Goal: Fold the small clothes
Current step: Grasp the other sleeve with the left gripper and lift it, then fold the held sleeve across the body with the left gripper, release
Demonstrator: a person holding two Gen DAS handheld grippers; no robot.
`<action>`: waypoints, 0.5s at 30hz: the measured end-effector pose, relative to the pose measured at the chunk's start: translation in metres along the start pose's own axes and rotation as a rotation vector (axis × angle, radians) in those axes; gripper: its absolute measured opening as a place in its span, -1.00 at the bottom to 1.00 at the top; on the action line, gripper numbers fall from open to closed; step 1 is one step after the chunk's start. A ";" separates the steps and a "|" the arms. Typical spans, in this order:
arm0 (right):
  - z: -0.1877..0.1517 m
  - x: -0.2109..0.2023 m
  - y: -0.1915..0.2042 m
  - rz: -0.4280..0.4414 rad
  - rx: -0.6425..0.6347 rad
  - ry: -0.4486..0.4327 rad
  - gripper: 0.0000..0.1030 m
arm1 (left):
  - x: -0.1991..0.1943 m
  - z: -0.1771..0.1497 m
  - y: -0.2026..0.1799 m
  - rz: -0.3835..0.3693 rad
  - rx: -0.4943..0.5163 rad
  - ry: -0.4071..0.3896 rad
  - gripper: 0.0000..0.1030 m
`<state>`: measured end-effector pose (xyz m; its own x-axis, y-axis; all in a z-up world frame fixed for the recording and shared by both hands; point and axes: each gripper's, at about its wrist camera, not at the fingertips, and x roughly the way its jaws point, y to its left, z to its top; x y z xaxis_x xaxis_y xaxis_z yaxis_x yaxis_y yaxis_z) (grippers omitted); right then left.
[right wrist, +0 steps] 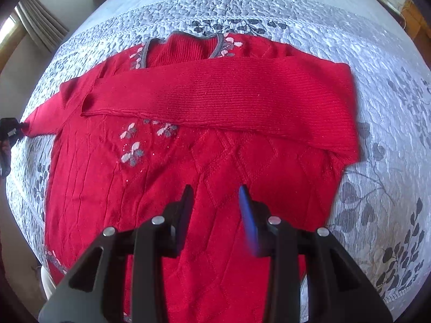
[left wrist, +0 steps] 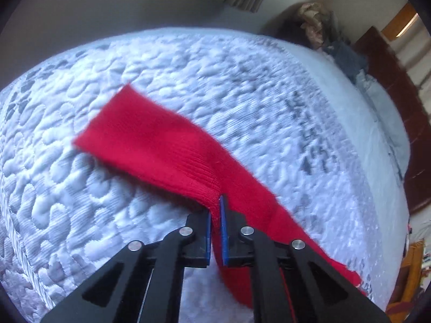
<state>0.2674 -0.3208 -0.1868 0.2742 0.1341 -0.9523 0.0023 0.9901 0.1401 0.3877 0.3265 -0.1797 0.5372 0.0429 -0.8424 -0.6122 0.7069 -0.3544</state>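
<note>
Gripping the sleeve [left wrist: 167, 145] cuff, the left gripper [left wrist: 215, 215] is closed on red knit; the right gripper [right wrist: 215, 202] hovers open above the sweater [right wrist: 188, 188], flat on the bed [right wrist: 377, 107]. Step, judged: second sleeve fold; next, lay it across the body. The hem is cut off.

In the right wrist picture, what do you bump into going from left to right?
Left tool pinching the sleeve → red sweater → right tool → flowery quilt.
</note>
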 end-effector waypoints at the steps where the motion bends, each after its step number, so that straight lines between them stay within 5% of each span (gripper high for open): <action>1: -0.002 0.000 -0.001 0.003 0.002 -0.001 -0.32 | -0.009 -0.004 -0.010 -0.044 0.018 -0.021 -0.90; 7: -0.011 -0.004 -0.007 0.011 0.014 -0.009 -0.32 | -0.052 -0.045 -0.096 -0.204 0.233 -0.047 -0.90; 15: -0.025 -0.020 -0.019 0.014 0.026 -0.040 -0.30 | -0.081 -0.150 -0.232 -0.395 0.502 0.039 -0.90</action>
<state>0.2382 -0.3412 -0.1773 0.3130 0.1459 -0.9385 0.0229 0.9867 0.1611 0.3989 0.0534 -0.0900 0.6397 -0.3073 -0.7045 -0.0210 0.9093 -0.4157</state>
